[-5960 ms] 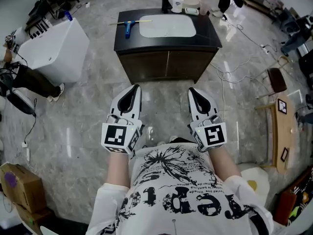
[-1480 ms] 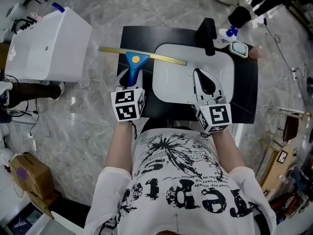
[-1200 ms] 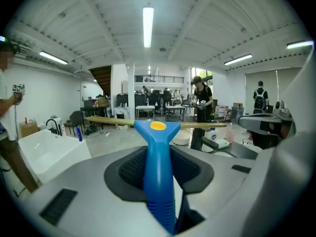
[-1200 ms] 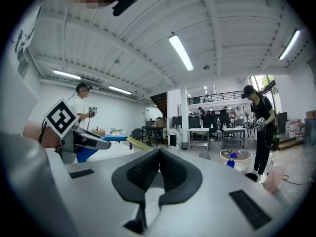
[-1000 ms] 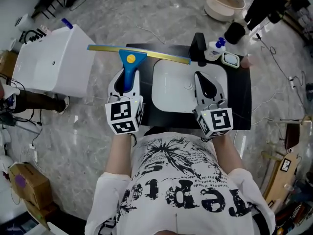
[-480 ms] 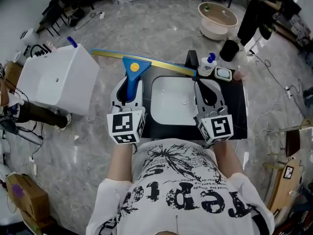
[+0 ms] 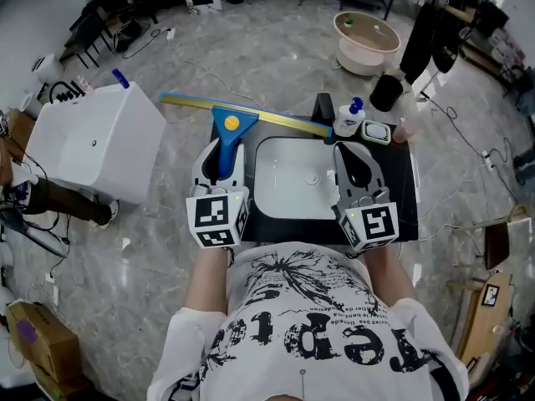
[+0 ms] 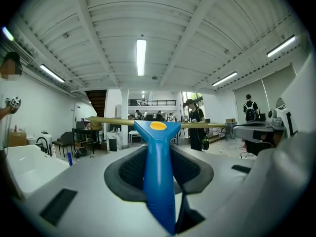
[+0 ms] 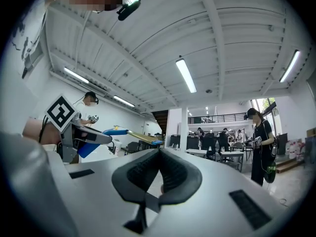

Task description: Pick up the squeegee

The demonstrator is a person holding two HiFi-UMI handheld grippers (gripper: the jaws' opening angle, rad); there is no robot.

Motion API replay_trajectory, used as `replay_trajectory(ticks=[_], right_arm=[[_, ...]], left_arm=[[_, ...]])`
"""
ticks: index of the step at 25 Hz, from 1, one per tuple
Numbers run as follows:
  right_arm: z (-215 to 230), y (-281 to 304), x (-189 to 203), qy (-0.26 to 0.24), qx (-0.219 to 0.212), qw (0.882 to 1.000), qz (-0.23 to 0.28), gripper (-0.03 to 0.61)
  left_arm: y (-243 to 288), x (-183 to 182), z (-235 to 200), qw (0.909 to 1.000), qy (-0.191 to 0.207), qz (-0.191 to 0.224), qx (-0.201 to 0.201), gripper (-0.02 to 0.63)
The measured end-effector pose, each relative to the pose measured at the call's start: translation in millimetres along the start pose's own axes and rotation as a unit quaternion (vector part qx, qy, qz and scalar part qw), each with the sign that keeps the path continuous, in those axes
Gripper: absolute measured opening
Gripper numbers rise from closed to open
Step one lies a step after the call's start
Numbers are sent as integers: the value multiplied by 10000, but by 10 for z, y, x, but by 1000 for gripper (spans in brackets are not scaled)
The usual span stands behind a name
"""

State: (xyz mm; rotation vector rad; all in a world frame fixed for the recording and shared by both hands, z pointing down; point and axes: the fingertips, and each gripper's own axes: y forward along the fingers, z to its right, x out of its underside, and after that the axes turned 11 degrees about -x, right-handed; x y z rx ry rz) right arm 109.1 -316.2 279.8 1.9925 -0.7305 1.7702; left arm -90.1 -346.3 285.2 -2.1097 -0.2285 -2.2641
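The squeegee (image 7: 227, 132) has a blue handle and a long yellow blade. My left gripper (image 7: 219, 153) is shut on the handle and holds it level in the air, left of the sink. In the left gripper view the handle (image 8: 158, 177) runs straight between the two dark pads of the left gripper (image 8: 159, 154), with the blade crosswise beyond the tips. My right gripper (image 7: 357, 167) hovers over the sink's right side, shut with nothing in it; its pads (image 9: 170, 174) meet at the tip. The right gripper view also catches the squeegee (image 9: 123, 133) at its left.
A black vanity top (image 7: 405, 199) with a white sink basin (image 7: 288, 186) lies below the grippers. A black faucet (image 7: 323, 107), a soap bottle (image 7: 348, 119) and a small dish (image 7: 377, 130) stand at its back. A white box-like unit (image 7: 92, 144) is to the left, and a beige tub (image 7: 368, 30) sits on the floor beyond.
The squeegee has come up off the vanity top in the left gripper. Both grippers have risen together. Over the last half second they barely move.
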Motion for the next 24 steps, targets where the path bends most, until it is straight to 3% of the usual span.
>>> replay_trajectory(ticks=[24], right_arm=[[253, 332, 209, -46, 36, 9998, -204, 12]], left_arm=[[502, 204, -11, 9995, 137, -273, -23, 140]])
